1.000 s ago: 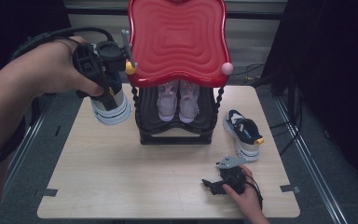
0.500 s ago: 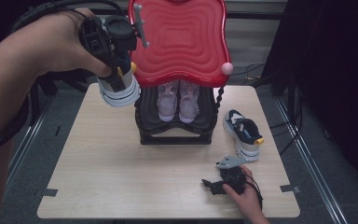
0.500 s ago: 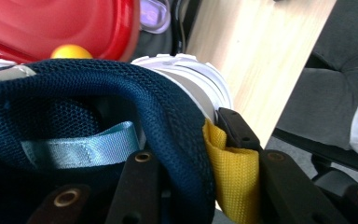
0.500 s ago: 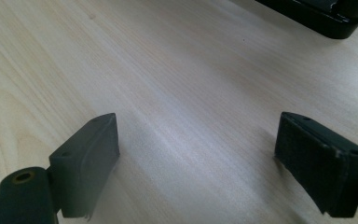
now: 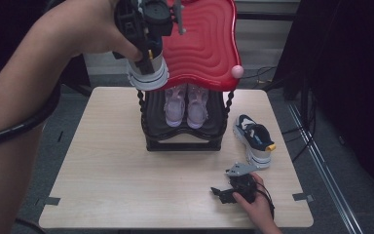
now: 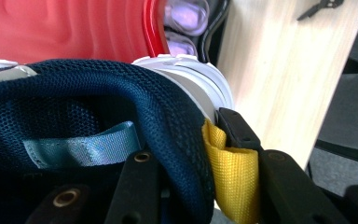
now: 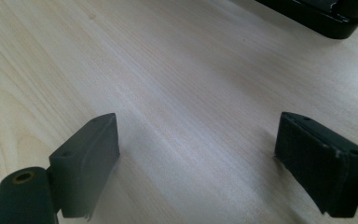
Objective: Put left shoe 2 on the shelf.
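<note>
A: Left gripper [image 5: 148,56] first. We're pinching the navy sneaker [image 5: 148,73] by its heel collar: one jaw inside the opening, one outside against the yellow heel tab [image 6: 233,179]. The shoe hangs in the air, white sole facing the camera.

B: Where does it sit against the rack?

A: At the front-left corner of the red top shelf [image 5: 204,44], level with its edge or just over it; we can't tell if they touch. In the left gripper view the red shelf lies straight ahead past the shoe. Toe points down and away from our hand, so the long axis runs roughly along the jaws.

B: So the left hand is the near one. Right?

A: Right gripper [image 5: 224,192] rests low at the near edge of the table [image 5: 107,165], jaws spread wide, nothing between them but bare wood. Well apart from the rack.

B: Rest of it?

A: Pink pair [image 5: 187,105] on the black lower shelf [image 5: 182,129]. The matching sneaker [image 5: 254,139] lies on the table right of the rack, near the right hand. Light wood top, dark curtains behind, grey floor, cables at right.
</note>
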The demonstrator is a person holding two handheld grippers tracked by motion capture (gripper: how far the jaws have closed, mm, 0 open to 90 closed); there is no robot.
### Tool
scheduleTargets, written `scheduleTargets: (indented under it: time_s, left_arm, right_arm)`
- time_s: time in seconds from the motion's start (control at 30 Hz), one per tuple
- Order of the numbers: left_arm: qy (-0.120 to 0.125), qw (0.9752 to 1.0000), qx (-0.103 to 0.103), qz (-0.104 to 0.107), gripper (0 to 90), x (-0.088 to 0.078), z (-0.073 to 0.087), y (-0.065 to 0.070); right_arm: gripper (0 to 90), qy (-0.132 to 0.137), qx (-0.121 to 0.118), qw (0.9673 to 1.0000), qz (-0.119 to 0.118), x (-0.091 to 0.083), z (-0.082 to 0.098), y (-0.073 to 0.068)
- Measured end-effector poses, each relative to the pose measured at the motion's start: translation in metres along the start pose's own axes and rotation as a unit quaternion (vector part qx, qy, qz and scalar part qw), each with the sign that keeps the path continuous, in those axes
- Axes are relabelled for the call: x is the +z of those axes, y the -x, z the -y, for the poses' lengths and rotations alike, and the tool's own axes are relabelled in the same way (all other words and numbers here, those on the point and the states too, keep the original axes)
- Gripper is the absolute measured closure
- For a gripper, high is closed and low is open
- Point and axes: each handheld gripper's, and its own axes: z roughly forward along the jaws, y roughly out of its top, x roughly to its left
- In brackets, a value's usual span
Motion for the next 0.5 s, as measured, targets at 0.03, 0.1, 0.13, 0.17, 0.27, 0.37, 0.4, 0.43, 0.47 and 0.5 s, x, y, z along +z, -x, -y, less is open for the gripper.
scheduleTargets:
  time_s: [0.03, 0.1, 0.13, 0.17, 0.27, 0.37, 0.4, 0.43, 0.47, 0.5]
  left_arm:
    - [0.005, 1.0, -0.002, -0.002, 70.3, 0.002, -0.003, -0.001]
    - [0.001, 0.9999, 0.013, -0.005, 70.3, 0.005, -0.009, -0.006]
    - [0.002, 0.9999, 0.015, -0.005, 70.2, 0.008, -0.011, -0.007]
    - [0.005, 0.9999, 0.012, -0.004, 70.2, 0.011, -0.013, -0.008]
    - [-0.003, 0.9996, 0.029, 0.001, 70.1, 0.018, -0.021, -0.016]
    - [0.002, 0.9996, 0.028, 0.001, 69.9, 0.025, -0.027, -0.02]
    - [0.005, 0.9997, 0.022, 0.005, 69.7, 0.027, -0.028, -0.02]
    - [0.007, 0.9995, 0.031, 0.006, 69.7, 0.027, -0.03, -0.023]
    - [0.002, 0.999, 0.045, 0.007, 69.7, 0.028, -0.033, -0.025]
    - [0.006, 0.9991, 0.041, 0.008, 69.6, 0.03, -0.034, -0.026]
  right_arm:
    - [13.0, 0.0, 0.0, 1.0, 0.0, 0.0, 0.0, 0.0]
    - [12.9, 0.0, -0.001, 1.0, 0.0, 0.0, 0.0, 0.0]
    - [12.9, 0.001, -0.001, 1.0, 0.0, 0.0, 0.0, 0.0]
    - [12.9, 0.0, -0.001, 1.0, -0.001, 0.0, 0.0, 0.0]
    - [12.9, -0.001, -0.001, 1.0, -0.002, 0.0, 0.0, 0.0]
    - [12.9, -0.001, 0.0, 1.0, -0.001, 0.0, 0.0, 0.0]
    - [12.9, -0.001, -0.001, 1.0, -0.001, 0.0, 0.0, 0.0]
    - [12.9, -0.001, 0.0, 1.0, -0.001, 0.0, 0.0, 0.0]
    - [12.9, -0.001, 0.0, 1.0, -0.001, 0.0, 0.0, 0.0]
    - [13.0, -0.001, -0.001, 1.0, -0.002, 0.0, 0.0, 0.0]
